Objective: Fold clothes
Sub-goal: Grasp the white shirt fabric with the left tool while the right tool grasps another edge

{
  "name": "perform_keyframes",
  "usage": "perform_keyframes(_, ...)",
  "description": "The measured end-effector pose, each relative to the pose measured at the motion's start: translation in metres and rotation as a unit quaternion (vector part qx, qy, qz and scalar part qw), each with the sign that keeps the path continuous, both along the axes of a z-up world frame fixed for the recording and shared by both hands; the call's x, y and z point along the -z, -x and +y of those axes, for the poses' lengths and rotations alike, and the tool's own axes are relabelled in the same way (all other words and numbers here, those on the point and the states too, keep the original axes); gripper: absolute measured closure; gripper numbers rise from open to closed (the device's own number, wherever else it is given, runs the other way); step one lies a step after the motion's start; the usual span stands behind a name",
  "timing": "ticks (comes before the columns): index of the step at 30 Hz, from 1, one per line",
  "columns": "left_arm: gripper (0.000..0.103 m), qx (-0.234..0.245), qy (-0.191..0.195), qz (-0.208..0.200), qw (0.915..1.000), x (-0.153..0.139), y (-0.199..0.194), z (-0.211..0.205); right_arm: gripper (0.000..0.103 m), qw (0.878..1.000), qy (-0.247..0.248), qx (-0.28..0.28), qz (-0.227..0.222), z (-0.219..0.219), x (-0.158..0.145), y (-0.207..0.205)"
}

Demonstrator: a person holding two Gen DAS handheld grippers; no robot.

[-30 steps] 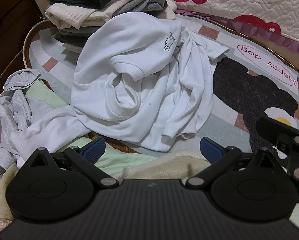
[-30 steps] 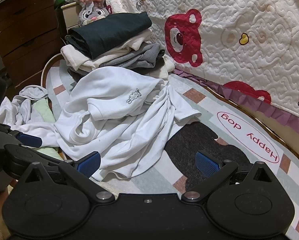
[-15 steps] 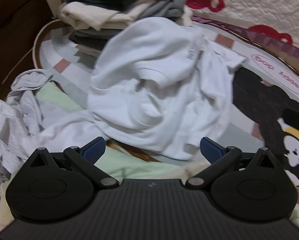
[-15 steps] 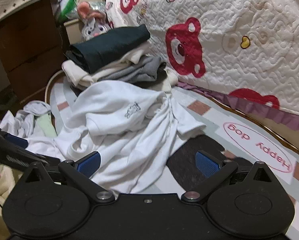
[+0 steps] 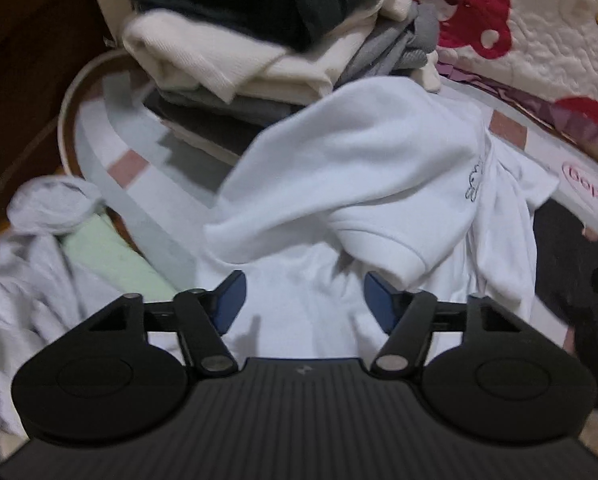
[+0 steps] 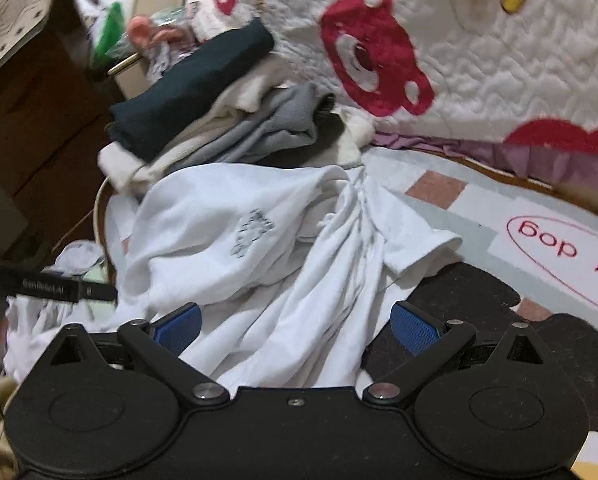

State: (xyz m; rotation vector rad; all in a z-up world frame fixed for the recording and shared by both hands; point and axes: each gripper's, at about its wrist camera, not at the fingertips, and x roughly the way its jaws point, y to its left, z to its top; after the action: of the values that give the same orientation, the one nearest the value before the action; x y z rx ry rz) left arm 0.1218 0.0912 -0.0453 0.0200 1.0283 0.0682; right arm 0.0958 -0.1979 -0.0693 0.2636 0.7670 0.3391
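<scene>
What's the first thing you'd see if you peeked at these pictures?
A crumpled white sweatshirt heaped on the cartoon rug, right ahead of both open grippers. Behind it sits a stack of folded clothes, and a quilt with big red bears hangs along the right.

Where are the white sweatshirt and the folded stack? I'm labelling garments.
white sweatshirt [image 5: 371,168], left wrist view, on its raised upper fold.
folded stack [image 6: 195,84], right wrist view, on the dark top garment.
</scene>
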Motion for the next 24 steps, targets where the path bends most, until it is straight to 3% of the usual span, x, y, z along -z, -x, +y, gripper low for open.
perform_keyframes(1, 0.052, -0.004, -0.004, -0.005, 1.0000, 0.006, -0.003, -0.003, 0.068, 1.000, 0.014, 0.000, -0.001, 0.000, 0.003, -0.003)
perform_keyframes(2, 0.057, -0.007, -0.007, -0.008, 0.9999, 0.010, -0.006, -0.005, 0.083, 0.999, 0.039, -0.003, -0.005, 0.004, 0.003, -0.004)
perform_keyframes(3, 0.067, -0.007, -0.005, -0.012, 0.9999, 0.012, -0.010, -0.006, 0.079, 0.998, 0.051, -0.018, -0.017, 0.006, 0.002, -0.003)
perform_keyframes(5, 0.073, -0.019, 0.008, -0.022, 0.9996, 0.015, -0.015, -0.004, 0.075, 0.995, 0.075, -0.048, -0.040, 0.010, 0.001, -0.001)
perform_keyframes(7, 0.073, -0.045, 0.032, -0.036, 0.9978, 0.018, -0.016, 0.005, 0.046, 0.995, 0.083, -0.044, -0.019, 0.007, 0.011, -0.008)
perform_keyframes(9, 0.072, -0.063, 0.063, -0.038, 0.9953, 0.030, -0.011, 0.013, 0.036, 0.995, 0.090, -0.041, 0.001, 0.004, 0.021, -0.015)
perform_keyframes(11, 0.072, -0.064, 0.081, -0.023, 0.9944, 0.045, -0.007, 0.020, 0.036, 0.996, 0.078, -0.028, 0.034, -0.004, 0.035, -0.024)
perform_keyframes(16, 0.069, -0.035, 0.072, -0.027, 0.9964, 0.056, -0.001, 0.026, 0.036, 0.989, -0.006, 0.041, 0.139, -0.036, 0.070, -0.052)
perform_keyframes(24, 0.051, 0.012, 0.073, -0.031, 0.9968, 0.062, -0.002, 0.017, 0.032, 0.968, -0.145, 0.156, 0.131, -0.064, 0.090, -0.088)
